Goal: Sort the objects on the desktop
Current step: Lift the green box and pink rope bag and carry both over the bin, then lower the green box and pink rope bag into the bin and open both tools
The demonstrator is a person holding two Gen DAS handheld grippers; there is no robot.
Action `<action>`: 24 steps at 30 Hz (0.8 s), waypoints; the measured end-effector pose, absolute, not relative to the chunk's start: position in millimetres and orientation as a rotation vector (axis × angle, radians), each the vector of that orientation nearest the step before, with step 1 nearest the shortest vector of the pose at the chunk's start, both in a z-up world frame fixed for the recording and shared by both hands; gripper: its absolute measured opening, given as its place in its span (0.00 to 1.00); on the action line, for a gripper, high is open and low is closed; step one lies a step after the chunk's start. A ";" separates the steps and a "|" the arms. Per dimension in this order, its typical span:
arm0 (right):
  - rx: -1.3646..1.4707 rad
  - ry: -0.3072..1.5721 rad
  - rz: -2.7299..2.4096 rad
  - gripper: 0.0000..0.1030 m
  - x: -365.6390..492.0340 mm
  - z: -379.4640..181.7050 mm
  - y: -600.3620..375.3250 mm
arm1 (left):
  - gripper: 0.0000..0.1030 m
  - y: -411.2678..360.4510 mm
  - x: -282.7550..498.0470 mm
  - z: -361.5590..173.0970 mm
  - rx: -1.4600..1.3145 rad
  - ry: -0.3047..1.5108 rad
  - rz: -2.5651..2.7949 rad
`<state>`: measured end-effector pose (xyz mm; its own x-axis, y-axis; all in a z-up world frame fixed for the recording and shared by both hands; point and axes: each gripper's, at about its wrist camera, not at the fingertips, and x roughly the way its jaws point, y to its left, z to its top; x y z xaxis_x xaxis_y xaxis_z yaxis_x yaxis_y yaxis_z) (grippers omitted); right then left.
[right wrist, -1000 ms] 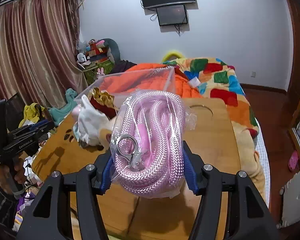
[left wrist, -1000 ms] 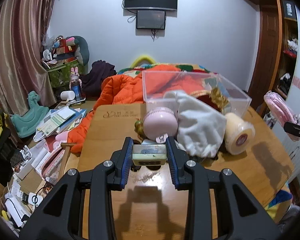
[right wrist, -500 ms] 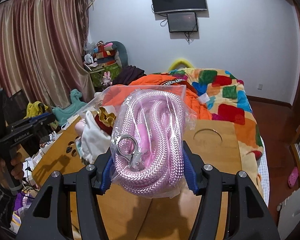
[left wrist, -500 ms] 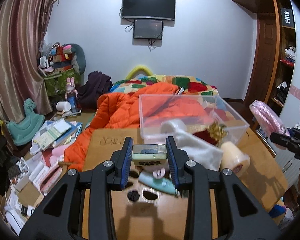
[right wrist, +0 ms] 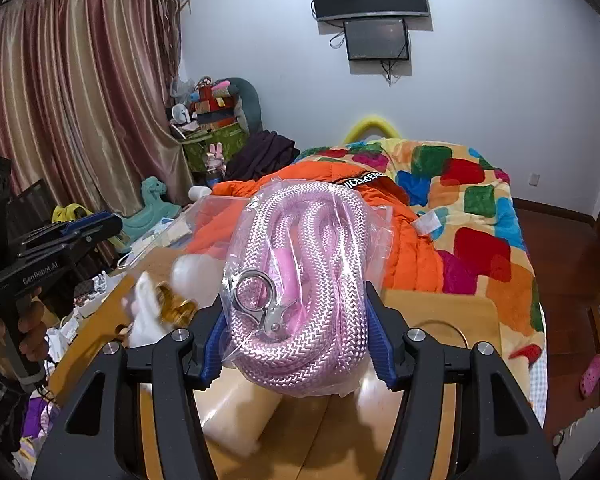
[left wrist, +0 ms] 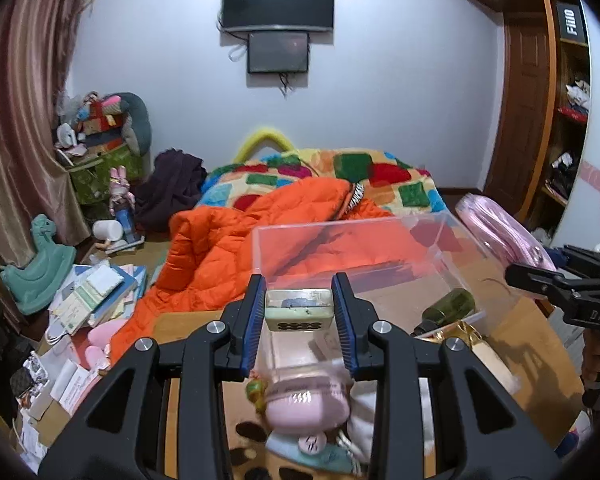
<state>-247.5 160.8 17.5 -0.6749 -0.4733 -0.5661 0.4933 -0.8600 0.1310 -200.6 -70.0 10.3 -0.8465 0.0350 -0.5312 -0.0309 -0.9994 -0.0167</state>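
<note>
The left gripper (left wrist: 300,312) still pinches the small green tin (left wrist: 299,310), now raised over the clear plastic bin (left wrist: 452,248) rather than low at the table (left wrist: 540,360); the right gripper (right wrist: 296,320) keeps clamping the bagged pink rope (right wrist: 300,280), held above the table

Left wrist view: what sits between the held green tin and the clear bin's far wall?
Nothing solid shows in the left wrist view: past the green tin, only the clear bin's bare interior, with the orange quilt visible through its far wall.
</note>
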 end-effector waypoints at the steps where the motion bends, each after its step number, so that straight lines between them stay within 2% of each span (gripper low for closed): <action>1: 0.832 0.051 -2.469 0.53 -251.8 15.4 157.5 | 0.32 -68.5 -207.5 6.3 -0.881 -0.004 2.978; 9: 0.904 0.133 -2.434 0.53 -277.8 -2.7 131.9 | 0.32 -67.6 -224.6 -13.8 -0.948 0.051 2.954; 24: 0.976 0.240 -2.390 0.56 -287.1 -14.3 111.5 | 0.32 -72.5 -233.3 -23.2 -0.989 0.046 2.917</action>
